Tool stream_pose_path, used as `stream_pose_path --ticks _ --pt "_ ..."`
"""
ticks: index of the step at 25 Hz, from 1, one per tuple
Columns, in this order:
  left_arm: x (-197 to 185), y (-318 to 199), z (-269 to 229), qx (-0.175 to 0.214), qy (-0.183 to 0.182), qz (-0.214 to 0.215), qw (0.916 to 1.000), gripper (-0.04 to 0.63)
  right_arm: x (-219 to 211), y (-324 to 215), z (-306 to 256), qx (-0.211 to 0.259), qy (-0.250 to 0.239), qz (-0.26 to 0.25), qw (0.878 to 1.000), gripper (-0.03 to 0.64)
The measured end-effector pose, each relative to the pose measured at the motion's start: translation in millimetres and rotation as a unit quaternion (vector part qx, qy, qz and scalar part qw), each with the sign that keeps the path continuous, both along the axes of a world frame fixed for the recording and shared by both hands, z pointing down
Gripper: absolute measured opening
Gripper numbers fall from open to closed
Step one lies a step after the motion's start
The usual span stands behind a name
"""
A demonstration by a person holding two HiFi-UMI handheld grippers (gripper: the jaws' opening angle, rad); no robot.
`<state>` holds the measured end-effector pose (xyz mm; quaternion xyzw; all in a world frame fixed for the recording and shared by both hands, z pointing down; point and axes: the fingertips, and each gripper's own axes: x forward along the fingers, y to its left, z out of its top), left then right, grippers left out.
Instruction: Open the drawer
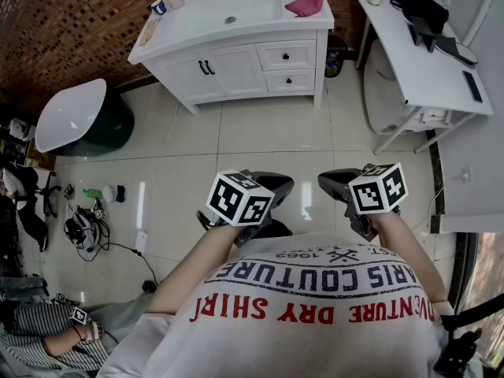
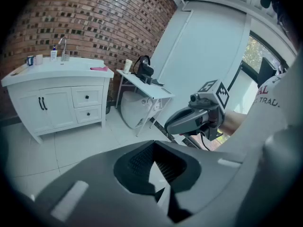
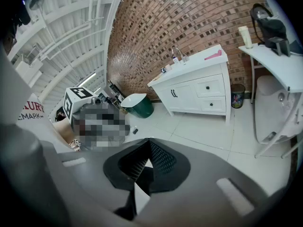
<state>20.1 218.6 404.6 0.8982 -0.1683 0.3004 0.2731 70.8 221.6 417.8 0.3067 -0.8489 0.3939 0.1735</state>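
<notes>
1. Clearly, the left gripper and the right gripper each have jaws pressed together on nothing, close to the person's chest.
2. Well apart across the tiled floor, the white vanity's upper drawer and lower drawer sit closed.

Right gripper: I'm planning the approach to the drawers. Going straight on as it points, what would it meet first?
Probably the floor, short of the cabinet: the right gripper points downward, jaws shut and empty. Depth is unclear.
</notes>
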Motion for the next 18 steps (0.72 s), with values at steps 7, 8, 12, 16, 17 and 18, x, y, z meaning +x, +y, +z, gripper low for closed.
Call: stream_pose_path --ticks 7,8,12,16,17,18 --pt "4 -49 12 -0.006 0.004 -0.005 1.0000 -0.003 -2 -46 13 -0.005 -0.006 -0.011 1.000 0.006" --pt "4 -60 14 -0.008 0.005 -0.005 0.9999 -0.003 -2 -58 15 -0.007 -0.005 -0.011 1.000 0.006" --pt "-1 -116 27 -0.020 0.005 -0.004 0.9998 -0.003 -3 -117 24 -0.014 -0.001 -0.006 1.000 0.006" --pt "-11 -187 39 -0.033 0.000 -0.005 0.9994 -0.003 -11 -182 38 -0.032 0.000 0.003 0.999 0.006" --pt "-13 -206 41 -0.036 -0.002 -0.003 0.9993 -0.003 -15 -199 41 -0.038 0.006 0.002 0.999 0.006" --pt "-16 -226 42 -0.038 -0.005 0.001 0.9992 -0.003 -18 -217 44 -0.044 0.012 0.001 0.999 0.006"
